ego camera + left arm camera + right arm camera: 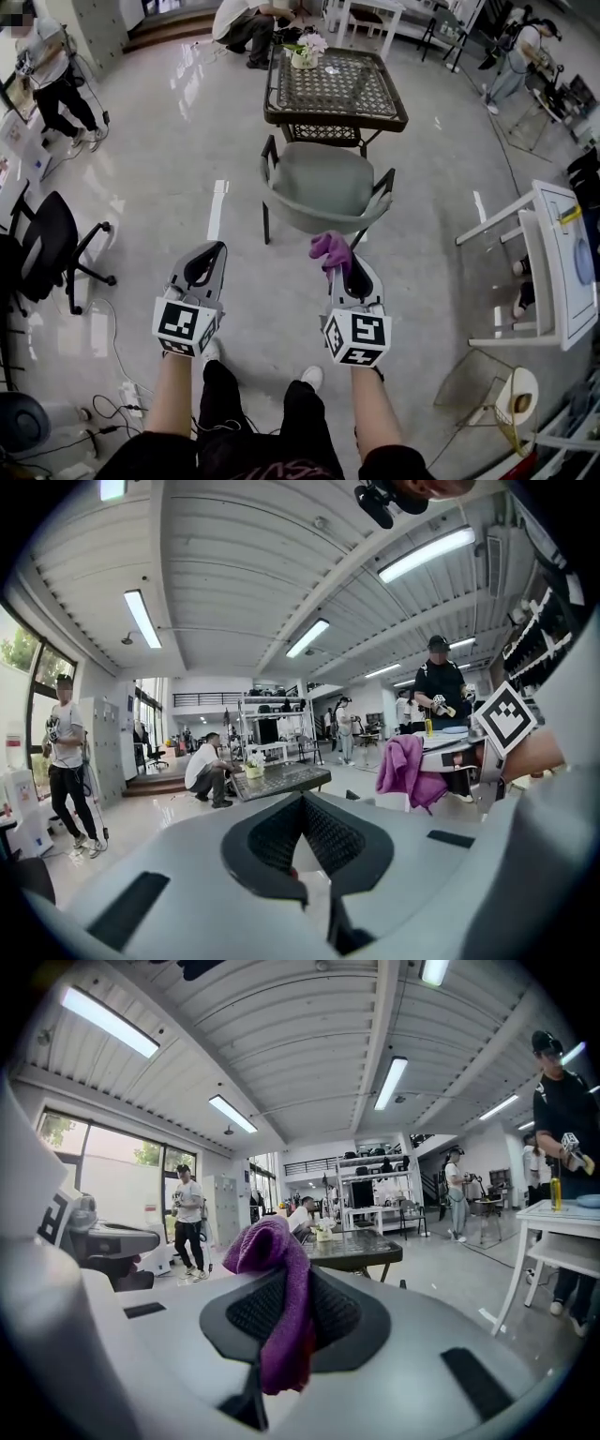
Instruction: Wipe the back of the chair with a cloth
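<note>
A grey-green chair (323, 183) with a curved back (323, 225) stands before me, facing a dark wicker table (333, 89). My right gripper (343, 265) is shut on a purple cloth (331, 250), held just short of the chair back's right side; the right gripper view shows the cloth (277, 1288) pinched between the jaws and bunched above them. My left gripper (208, 258) hangs to the left of the chair, shut with nothing in it (305, 841). In the left gripper view the cloth (408, 771) shows off to the right.
A black office chair (47, 244) stands at the left. A white table (562, 262) and white chair are at the right, a paper roll (516, 398) on a stand at lower right. Several people stand or crouch at the room's edges. Cables lie on the floor at lower left.
</note>
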A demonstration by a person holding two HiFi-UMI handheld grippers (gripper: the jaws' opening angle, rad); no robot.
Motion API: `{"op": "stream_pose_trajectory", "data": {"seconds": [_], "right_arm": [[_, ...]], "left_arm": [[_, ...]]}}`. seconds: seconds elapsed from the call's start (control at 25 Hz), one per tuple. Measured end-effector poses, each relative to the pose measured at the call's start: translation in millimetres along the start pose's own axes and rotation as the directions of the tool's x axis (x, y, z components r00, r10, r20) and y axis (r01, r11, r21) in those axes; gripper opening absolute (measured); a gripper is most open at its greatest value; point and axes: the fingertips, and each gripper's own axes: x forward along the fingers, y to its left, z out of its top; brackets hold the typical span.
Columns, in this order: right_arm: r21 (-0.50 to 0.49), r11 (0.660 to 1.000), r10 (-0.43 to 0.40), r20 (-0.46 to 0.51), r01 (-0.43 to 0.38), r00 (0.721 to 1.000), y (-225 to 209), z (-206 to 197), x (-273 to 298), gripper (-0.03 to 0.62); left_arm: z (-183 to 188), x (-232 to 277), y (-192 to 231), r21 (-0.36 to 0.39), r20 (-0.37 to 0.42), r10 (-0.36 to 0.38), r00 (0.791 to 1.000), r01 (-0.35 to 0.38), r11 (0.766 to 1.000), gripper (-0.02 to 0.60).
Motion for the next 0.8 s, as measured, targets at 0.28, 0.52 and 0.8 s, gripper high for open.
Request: {"op": "stream_pose_trajectory", "data": {"seconds": [0.28,0.52,0.8], "right_arm": [[0.030,0.995,-0.090,0.000,0.090,0.996,22.3,-21.3,33.2,0.074],[0.025,0.995,-0.100,0.002,0.100,0.995,43.3,-60.8,84.4,0.074],[0.022,0.996,-0.085,0.033,0.084,0.996,55.5,-111.2,129.3,0.074]], "left_arm": [[-46.3,23.1,34.3,-0.082,-0.016,-0.064,0.998,0.062,0.995,0.009],[-103.7,49.5,55.8,-0.055,-0.027,-0.094,0.995,0.093,0.994,0.009],[-163.3,71.7,56.1,-0.071,-0.030,-0.119,0.992,0.117,0.991,0.009]]}}
